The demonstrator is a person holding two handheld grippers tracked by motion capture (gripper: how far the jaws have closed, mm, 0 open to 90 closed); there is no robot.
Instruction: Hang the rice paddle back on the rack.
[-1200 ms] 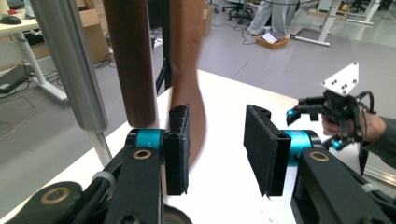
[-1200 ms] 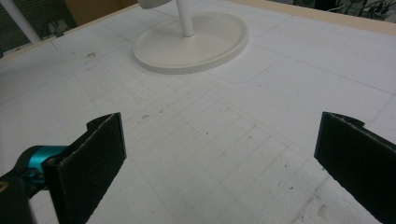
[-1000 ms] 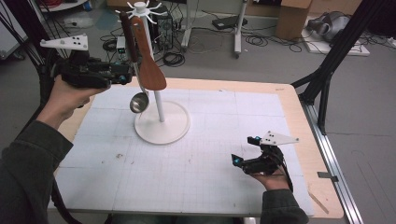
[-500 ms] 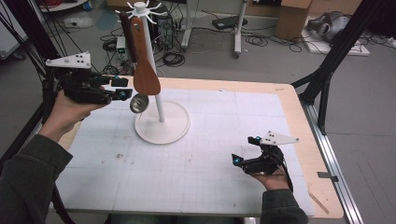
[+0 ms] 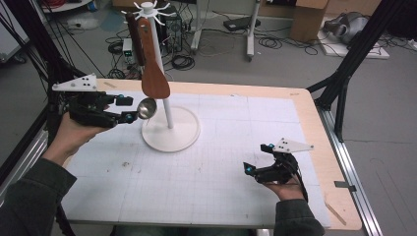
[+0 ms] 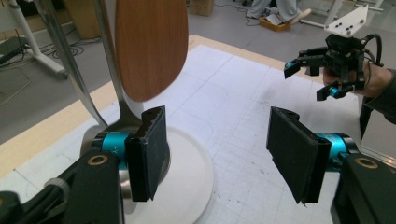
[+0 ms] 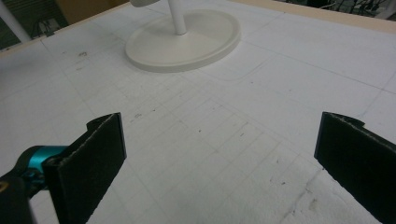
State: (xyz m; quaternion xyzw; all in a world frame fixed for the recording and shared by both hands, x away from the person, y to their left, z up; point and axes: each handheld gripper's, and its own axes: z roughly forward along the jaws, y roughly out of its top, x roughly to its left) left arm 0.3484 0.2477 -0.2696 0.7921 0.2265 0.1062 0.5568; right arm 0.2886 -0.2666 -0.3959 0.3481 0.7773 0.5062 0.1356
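A white hook stand rises from a round base at the back left of the mat. From its top hang a wooden spatula and a metal ladle whose bowl is low beside the pole. My left gripper is open, its tips just left of the ladle bowl. In the left gripper view the spatula blade hangs ahead, and the ladle bowl sits behind one jaw of my left gripper. My right gripper is open and empty near the front right of the mat.
The white gridded mat covers a wooden table. A black frame leg stands at the right edge. Cables and boxes lie on the floor behind. In the right gripper view the stand's base lies ahead of the open jaws.
My left gripper has come down from beside the spatula blade to the height of the ladle bowl. The right gripper has stayed still.
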